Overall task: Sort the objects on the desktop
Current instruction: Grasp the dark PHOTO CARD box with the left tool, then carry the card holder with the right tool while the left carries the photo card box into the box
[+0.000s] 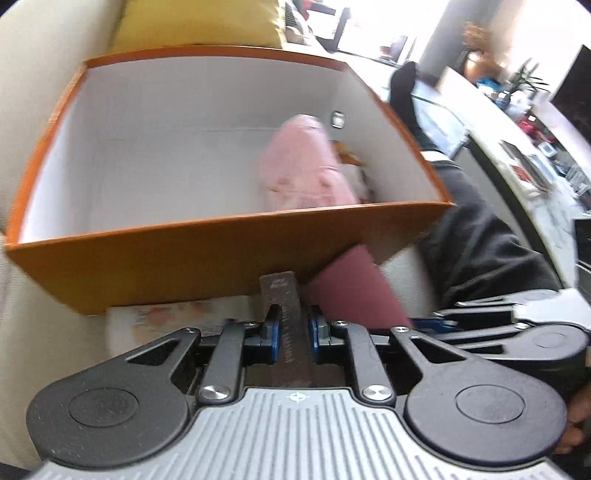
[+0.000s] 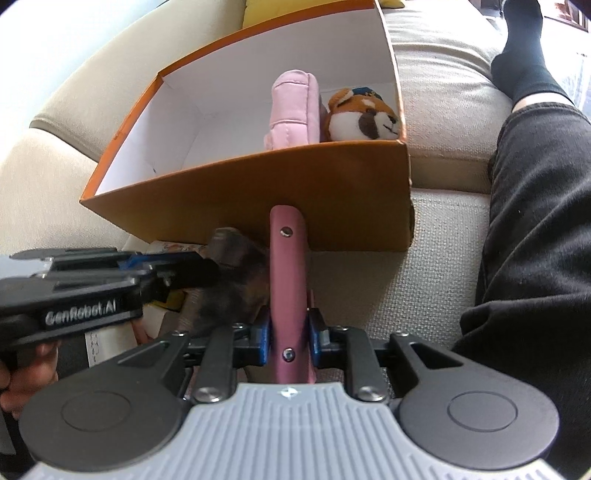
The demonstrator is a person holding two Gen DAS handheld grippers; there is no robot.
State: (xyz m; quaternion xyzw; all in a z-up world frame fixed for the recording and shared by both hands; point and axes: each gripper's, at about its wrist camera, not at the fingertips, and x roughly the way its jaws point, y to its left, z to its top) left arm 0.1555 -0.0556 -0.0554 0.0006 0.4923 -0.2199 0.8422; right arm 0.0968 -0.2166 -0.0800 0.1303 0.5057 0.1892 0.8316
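An orange box [image 1: 184, 251] with white inside stands on a beige sofa, also in the right wrist view [image 2: 295, 192]. In it are a pink pouch [image 1: 303, 166] [image 2: 291, 107] and a fox plush [image 2: 362, 114]. My left gripper [image 1: 290, 325] is shut on a dark flat ruler-like strip [image 1: 279, 291], just before the box's near wall. My right gripper [image 2: 288, 332] is shut on a pink flat case [image 2: 288, 280], held edge-up below the box wall. The case also shows in the left wrist view [image 1: 354, 288]. The left gripper shows at the left in the right wrist view [image 2: 177, 269].
A yellow cushion [image 1: 195, 26] lies behind the box. A person's leg in dark trousers [image 2: 539, 206] and black sock [image 2: 524, 48] rests on the sofa [image 2: 439, 66] to the right. A white paper item [image 1: 166, 317] lies under the box's near edge.
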